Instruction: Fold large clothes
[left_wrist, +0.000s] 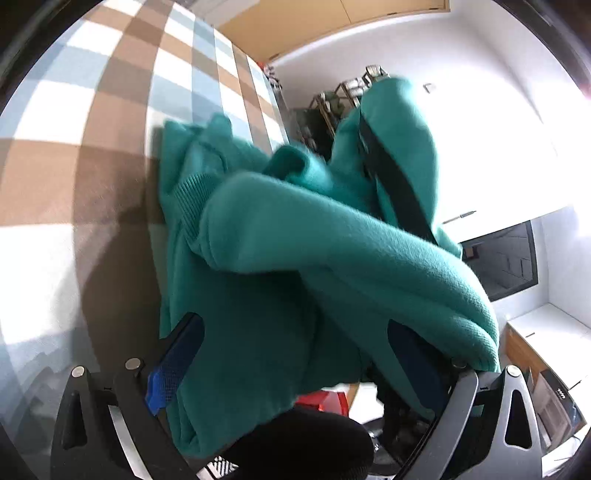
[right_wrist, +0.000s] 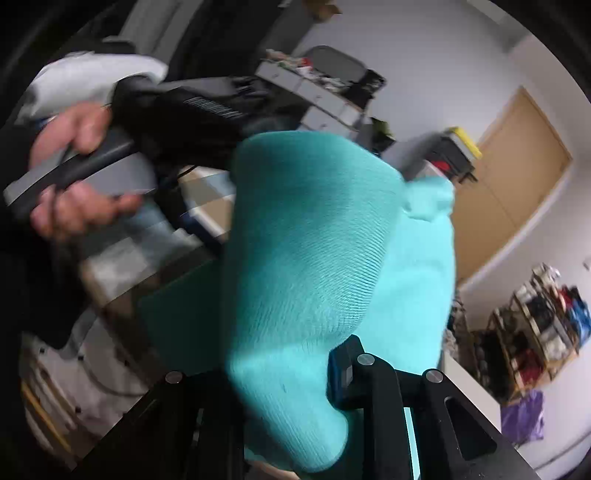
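A teal knit sweater (left_wrist: 332, 251) hangs bunched over a brown, white and blue checked surface (left_wrist: 110, 110). My left gripper (left_wrist: 293, 325) stands with its jaws wide apart; a thick fold of the sweater lies between them and drapes over the right finger. In the right wrist view the same sweater (right_wrist: 306, 258) fills the middle, and my right gripper (right_wrist: 288, 369) is shut on a bunch of it. The blue-padded right finger (right_wrist: 341, 373) presses the cloth; the other finger is hidden under it. A person's hand (right_wrist: 74, 177) holds the left gripper's handle at the left.
A wooden door (right_wrist: 509, 184) and white walls stand behind. A rack of clothes (right_wrist: 535, 325) is at the right, grey storage bins (right_wrist: 317, 88) at the back. A dark screen (left_wrist: 506, 258) and a white counter (left_wrist: 546, 332) sit right of the sweater. A red thing (left_wrist: 328, 398) lies below.
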